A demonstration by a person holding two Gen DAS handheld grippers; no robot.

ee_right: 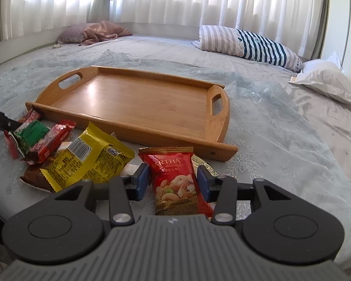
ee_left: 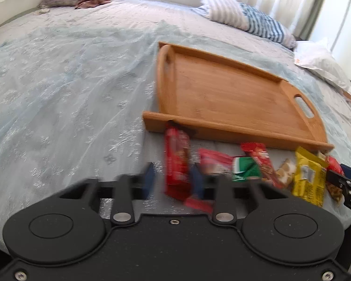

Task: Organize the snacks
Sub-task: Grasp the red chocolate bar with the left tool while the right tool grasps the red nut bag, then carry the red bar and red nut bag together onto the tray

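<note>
left gripper (ee_left: 173, 182) open astride red bar (ee_left: 177, 161) | right gripper (ee_right: 173, 182) open astride nut packet (ee_right: 175, 182)

The right hand-held gripper (ee_right: 173, 182) straddles a red nut packet (ee_right: 175, 180) with spread jaws, beside a yellow foil packet (ee_right: 91, 161), before the bare wooden handled tray (ee_right: 138, 103) on the bed (ee_right: 280, 140).

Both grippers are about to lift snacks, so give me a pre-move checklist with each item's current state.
1. Wooden tray floor bare for snacks: ok.
2. Red nut packet between the right gripper fingers: ok.
3. Right gripper closed on that packet: not ok, gaps on both sides.
4. Red snack bar between the left gripper fingers: ok.
5. Left grip firm: cannot tell, blurred.
6. Yellow packet clear of the right gripper: ok.
</note>
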